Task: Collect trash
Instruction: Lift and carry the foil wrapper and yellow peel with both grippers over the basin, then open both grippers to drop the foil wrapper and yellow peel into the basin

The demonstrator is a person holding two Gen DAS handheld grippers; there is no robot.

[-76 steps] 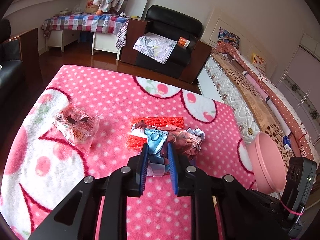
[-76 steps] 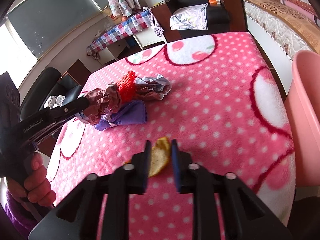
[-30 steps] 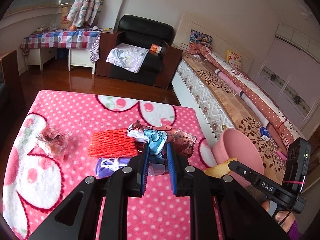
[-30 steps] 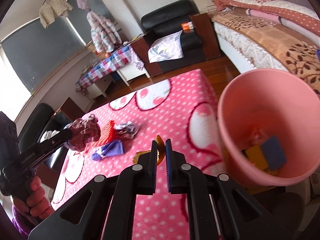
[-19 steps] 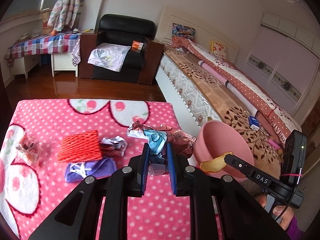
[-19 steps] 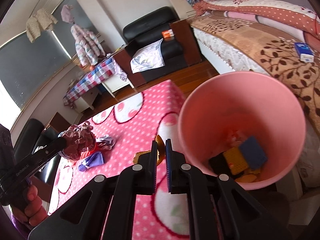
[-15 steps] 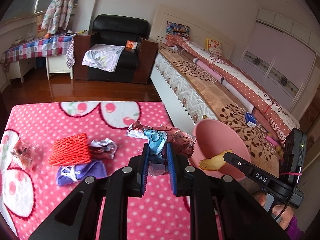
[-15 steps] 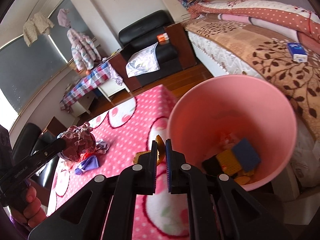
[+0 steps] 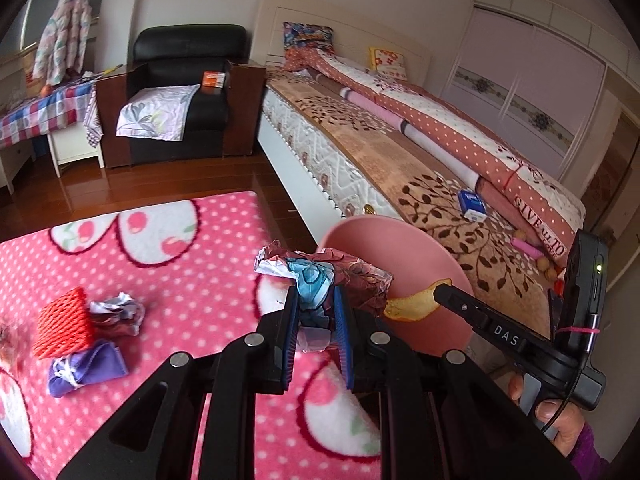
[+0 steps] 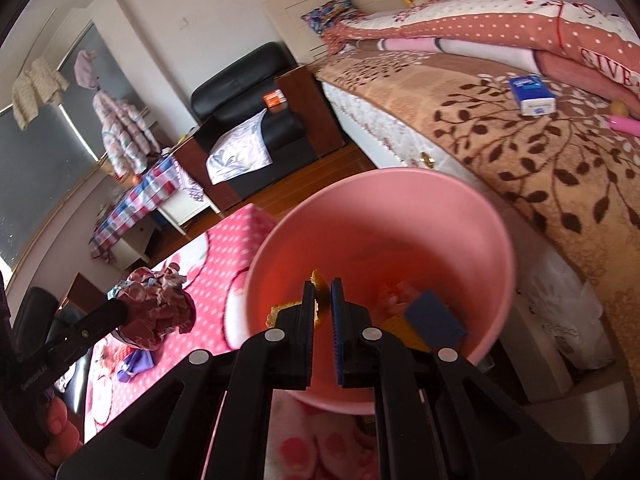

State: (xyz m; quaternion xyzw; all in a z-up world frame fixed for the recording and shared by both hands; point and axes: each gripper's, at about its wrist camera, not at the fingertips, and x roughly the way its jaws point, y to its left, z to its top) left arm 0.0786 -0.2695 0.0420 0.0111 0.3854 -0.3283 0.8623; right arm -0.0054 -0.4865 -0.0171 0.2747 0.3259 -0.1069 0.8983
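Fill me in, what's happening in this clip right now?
A person with two handheld grippers is clearing trash off a pink dotted blanket. The right gripper is shut on a yellow peel, held over the mouth of the pink bin, not yet dropped. The left gripper is shut on a crumpled wrapper wad beside the bin. A red foam net, purple wrapper and another crumpled wrapper remain on the blanket.

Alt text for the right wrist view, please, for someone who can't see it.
The right tool holds a yellow peel over the open pink bin, which already has trash inside. At left, the left tool grips a crumpled wrapper above the pink dotted blanket.
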